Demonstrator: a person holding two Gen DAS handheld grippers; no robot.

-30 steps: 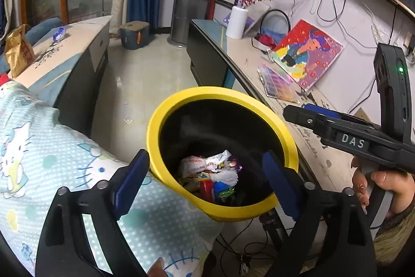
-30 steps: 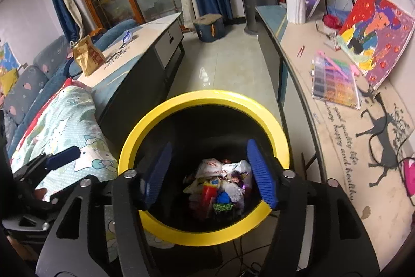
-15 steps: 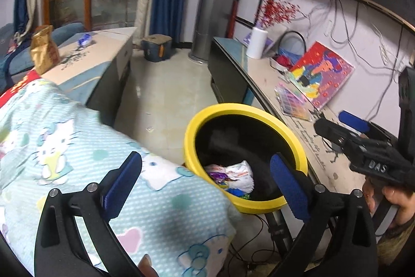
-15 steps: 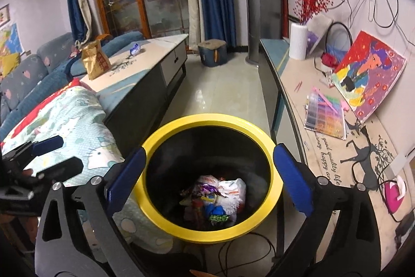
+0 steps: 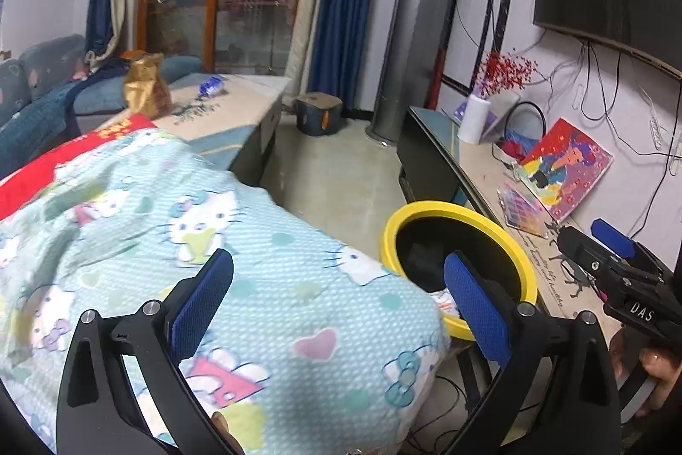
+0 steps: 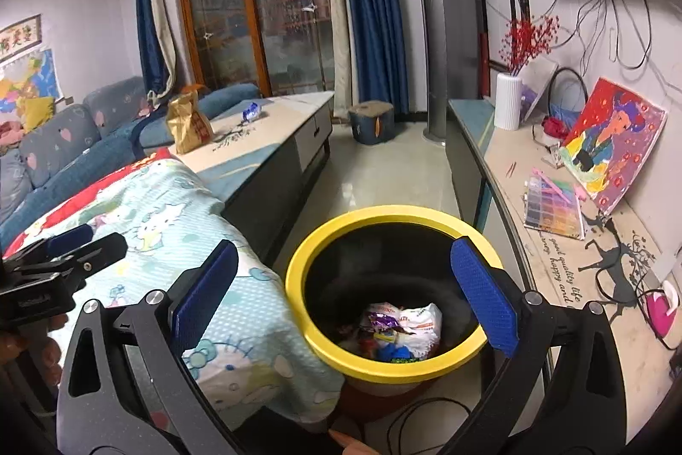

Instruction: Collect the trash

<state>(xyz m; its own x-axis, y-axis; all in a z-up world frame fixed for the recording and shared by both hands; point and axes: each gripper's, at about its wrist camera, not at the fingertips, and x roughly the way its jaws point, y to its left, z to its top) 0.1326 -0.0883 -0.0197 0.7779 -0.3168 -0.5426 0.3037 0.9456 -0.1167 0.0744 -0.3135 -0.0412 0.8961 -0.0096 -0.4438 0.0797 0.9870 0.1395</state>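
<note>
Right wrist: yellow-rimmed bin (image 6: 324, 348) with crumpled wrappers (image 6: 400, 325) inside.

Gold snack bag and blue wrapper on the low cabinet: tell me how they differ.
The gold snack bag stands upright with a crumpled top; the blue wrapper lies flat. The bag is far bigger than the wrapper. The bag sits nearer the quilt; the wrapper lies further along the low cabinet, toward the window. Both rest on the cabinet top, apart from each other, and neither is in the yellow bin yet.

Left gripper (image 5: 339, 295) and right gripper (image 6: 345, 293) both spread wide, holding nothing.
</note>
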